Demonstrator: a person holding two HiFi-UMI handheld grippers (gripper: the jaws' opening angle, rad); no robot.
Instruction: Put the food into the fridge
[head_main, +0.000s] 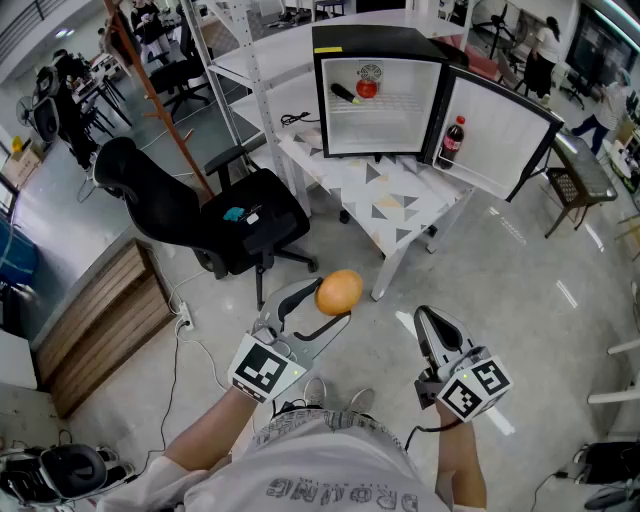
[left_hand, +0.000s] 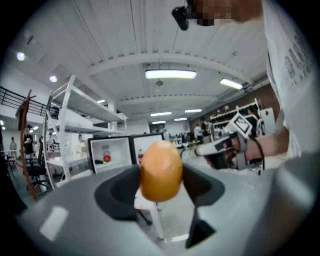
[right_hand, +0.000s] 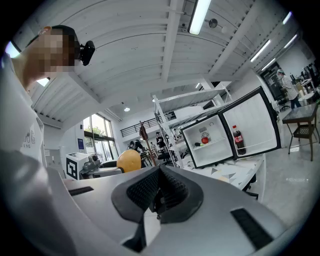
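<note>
Left gripper (head_main: 333, 302) had the orange (left_hand: 160, 171) pinched between its jaws, which were spread wide around it, out over the floor and well short of the fridge (head_main: 372, 38). Right gripper (head_main: 430, 320) had its jaws pressed together, nothing in them. Fridge sat on the counter (head_main: 400, 205) with its door swung open, 1 cola bottle (head_main: 452, 141) in the door and a red round thing (head_main: 367, 87) on the shelf.
</note>
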